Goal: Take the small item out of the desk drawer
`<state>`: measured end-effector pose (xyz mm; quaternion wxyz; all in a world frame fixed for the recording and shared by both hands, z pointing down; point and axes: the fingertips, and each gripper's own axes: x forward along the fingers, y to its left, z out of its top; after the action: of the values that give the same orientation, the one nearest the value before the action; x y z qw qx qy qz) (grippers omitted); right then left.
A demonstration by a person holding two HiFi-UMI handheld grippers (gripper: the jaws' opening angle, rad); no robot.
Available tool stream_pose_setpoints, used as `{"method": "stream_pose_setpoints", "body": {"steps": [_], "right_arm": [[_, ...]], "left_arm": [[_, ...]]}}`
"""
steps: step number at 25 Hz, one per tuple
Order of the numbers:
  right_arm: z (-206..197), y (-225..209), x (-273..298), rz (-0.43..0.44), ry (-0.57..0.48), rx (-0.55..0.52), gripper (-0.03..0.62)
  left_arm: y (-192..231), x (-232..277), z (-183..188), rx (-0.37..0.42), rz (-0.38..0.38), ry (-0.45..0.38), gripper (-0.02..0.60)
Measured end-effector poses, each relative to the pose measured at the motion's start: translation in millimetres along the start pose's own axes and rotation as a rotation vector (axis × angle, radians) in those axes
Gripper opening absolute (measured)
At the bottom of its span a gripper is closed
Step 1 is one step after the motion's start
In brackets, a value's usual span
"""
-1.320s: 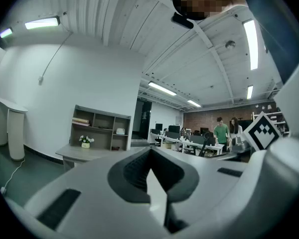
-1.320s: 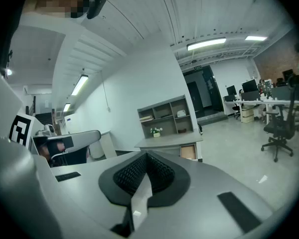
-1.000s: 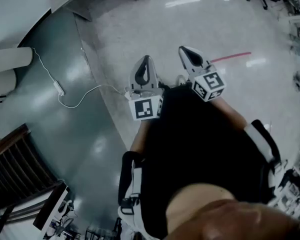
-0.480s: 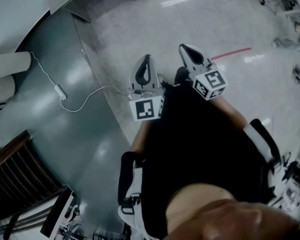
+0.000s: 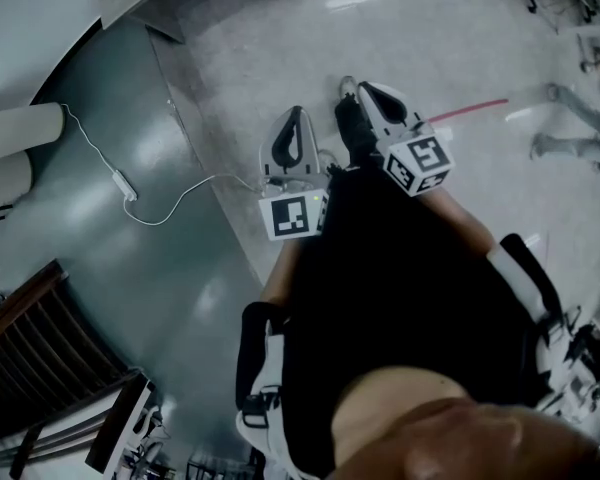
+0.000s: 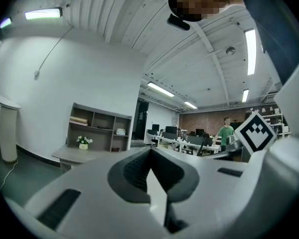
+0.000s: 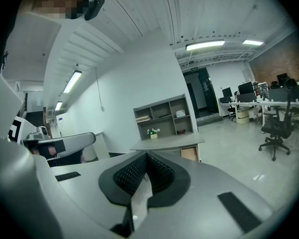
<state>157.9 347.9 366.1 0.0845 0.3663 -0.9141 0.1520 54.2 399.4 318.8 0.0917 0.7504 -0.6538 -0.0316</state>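
Both grippers are held in front of my body over the floor in the head view. The left gripper (image 5: 293, 120) and the right gripper (image 5: 373, 98) are both shut with nothing between their jaws. A grey desk (image 7: 167, 144) with a brown drawer front (image 7: 190, 154) under its top stands far off against the white wall, below an open shelf unit (image 7: 164, 116). The same desk (image 6: 82, 156) appears in the left gripper view beyond the shut left gripper (image 6: 150, 152). No small item shows in any view. In its own view the right gripper (image 7: 146, 156) is shut.
A white cable with an adapter (image 5: 120, 180) lies on the dark green floor strip at the left. A dark slatted rack (image 5: 30, 353) stands at the lower left. An office chair (image 7: 275, 128) and long work tables are at the right. A person in green (image 6: 224, 132) stands far off.
My dark shoe has stepped forward between the two grippers. Another person's legs have come into view at the right edge. The grippers keep their places and stay shut.
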Motion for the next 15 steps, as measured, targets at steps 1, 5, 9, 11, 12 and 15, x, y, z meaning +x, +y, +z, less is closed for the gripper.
{"method": "stream_pose_setpoints", "body": {"steps": [1,5,9,11,12,15], "right_arm": [[3.0,-2.8,6.0,0.001,-0.004,-0.002,-0.002],[12.9,-22.2,37.2,-0.004,0.008,0.000,-0.002],[30.2,-49.1,70.1,-0.004,0.005,-0.004,-0.002],[37.7,-64.4,86.6,0.000,0.012,0.002,-0.002],[42.1,-71.9,95.0,0.003,0.015,0.004,-0.002],[55.5,-93.1,119.6,0.021,0.022,0.005,-0.002]], "left_arm": [[2.7,5.4,0.9,0.001,0.002,0.001,-0.008],[16.4,38.3,4.1,0.000,0.008,0.010,-0.008],[24.5,80.6,8.7,0.006,0.002,0.011,-0.008],[27.6,105.1,11.3,0.006,0.003,0.016,-0.008],[29.1,117.4,13.9,0.006,0.006,0.017,-0.008],[34.3,151.7,22.2,0.009,0.021,0.020,-0.008]]}}
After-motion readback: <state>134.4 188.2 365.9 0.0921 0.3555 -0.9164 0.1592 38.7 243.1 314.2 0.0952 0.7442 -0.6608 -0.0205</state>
